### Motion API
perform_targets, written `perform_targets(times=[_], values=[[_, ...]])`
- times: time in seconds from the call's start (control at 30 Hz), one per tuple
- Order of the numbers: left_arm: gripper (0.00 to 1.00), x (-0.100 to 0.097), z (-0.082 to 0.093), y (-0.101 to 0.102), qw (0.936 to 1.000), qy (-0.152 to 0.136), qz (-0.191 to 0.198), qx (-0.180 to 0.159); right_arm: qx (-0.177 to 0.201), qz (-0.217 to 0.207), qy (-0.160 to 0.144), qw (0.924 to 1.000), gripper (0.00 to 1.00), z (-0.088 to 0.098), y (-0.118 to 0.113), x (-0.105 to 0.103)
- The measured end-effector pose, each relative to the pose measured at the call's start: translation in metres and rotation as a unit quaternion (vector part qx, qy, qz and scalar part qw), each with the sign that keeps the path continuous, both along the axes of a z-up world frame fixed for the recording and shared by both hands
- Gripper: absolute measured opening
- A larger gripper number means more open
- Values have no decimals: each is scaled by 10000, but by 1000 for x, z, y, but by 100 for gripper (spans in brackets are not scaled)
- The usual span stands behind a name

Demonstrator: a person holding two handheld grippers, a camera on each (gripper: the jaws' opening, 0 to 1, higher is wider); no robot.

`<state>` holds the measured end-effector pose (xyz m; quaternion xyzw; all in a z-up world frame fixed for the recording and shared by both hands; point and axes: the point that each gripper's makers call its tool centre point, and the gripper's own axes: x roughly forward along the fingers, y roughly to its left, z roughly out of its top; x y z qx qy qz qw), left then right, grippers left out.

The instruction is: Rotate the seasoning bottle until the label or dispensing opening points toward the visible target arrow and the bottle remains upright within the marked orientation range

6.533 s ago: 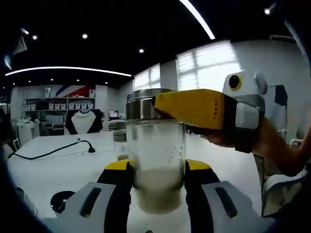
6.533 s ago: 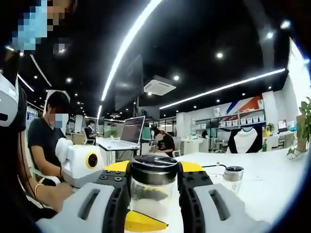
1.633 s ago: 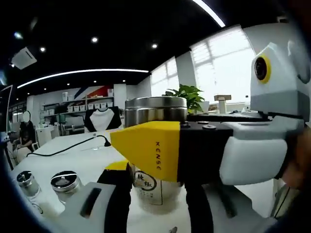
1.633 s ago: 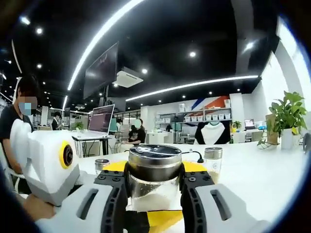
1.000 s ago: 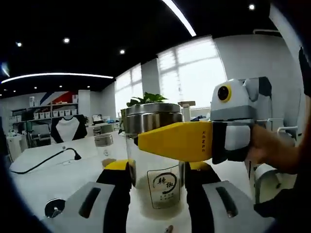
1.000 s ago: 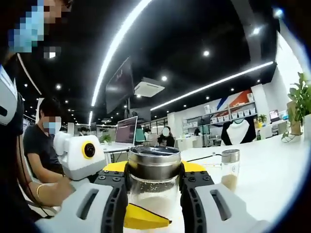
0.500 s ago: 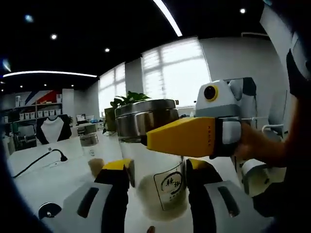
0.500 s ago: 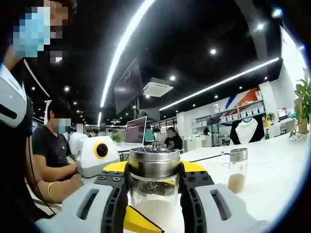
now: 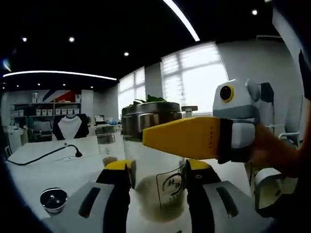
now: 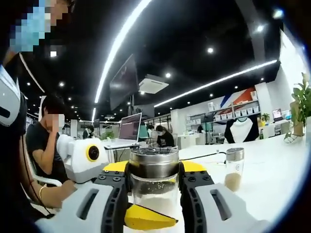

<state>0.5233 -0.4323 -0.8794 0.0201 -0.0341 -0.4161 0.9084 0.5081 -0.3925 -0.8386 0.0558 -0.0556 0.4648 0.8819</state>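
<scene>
Your left gripper (image 9: 156, 167) is clamped on the lower body of the seasoning bottle (image 9: 156, 160), between both jaws. Your right gripper (image 10: 154, 187) is closed on the neck under the steel lid (image 10: 154, 162).

Change over the last 0.5 s: the bottle's label (image 9: 171, 183) sat slightly further toward 3 o'clock in the left gripper view and the bottle leaned; it now stands more nearly upright, with the label at about 5 o'clock of centre. Judgement: rotation is nearly settled.

No target arrow is identifiable, so alignment cannot be confirmed. A second shaker (image 10: 234, 168) stands well apart on the white surface (image 10: 272, 179).
</scene>
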Motion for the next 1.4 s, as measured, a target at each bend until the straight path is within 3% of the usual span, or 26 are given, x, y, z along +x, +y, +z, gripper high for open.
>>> perform_targets(times=[0.07,0.13,0.23,0.4,0.47,0.77,0.93,1.27,1.4], values=[[46,0,-1,1,10000,-2,27,62,-89,-198,65,9997,39,-3,2,3],[46,2,-1,2,9997,-73,150,188,-72,-441,385,9983,44,-9,4,5],[46,5,2,7,9992,-120,375,57,-158,-591,626,9962,49,-18,10,4],[45,7,3,13,9975,-164,687,32,-229,-841,446,9952,45,-13,10,6],[45,7,1,14,9957,-246,864,222,-256,-935,379,9946,45,-10,9,9],[46,11,-7,12,9950,-100,988,87,-257,-1023,367,9937,39,-9,5,18],[46,15,-9,13,9948,-38,1019,56,-308,-1056,145,9938,38,-11,8,18],[47,21,-18,21,9942,-27,1016,351,10,-829,380,9958,38,-18,12,27],[47,21,-23,24,9915,-98,1152,590,-101,-879,348,9955,38,-22,15,31]])
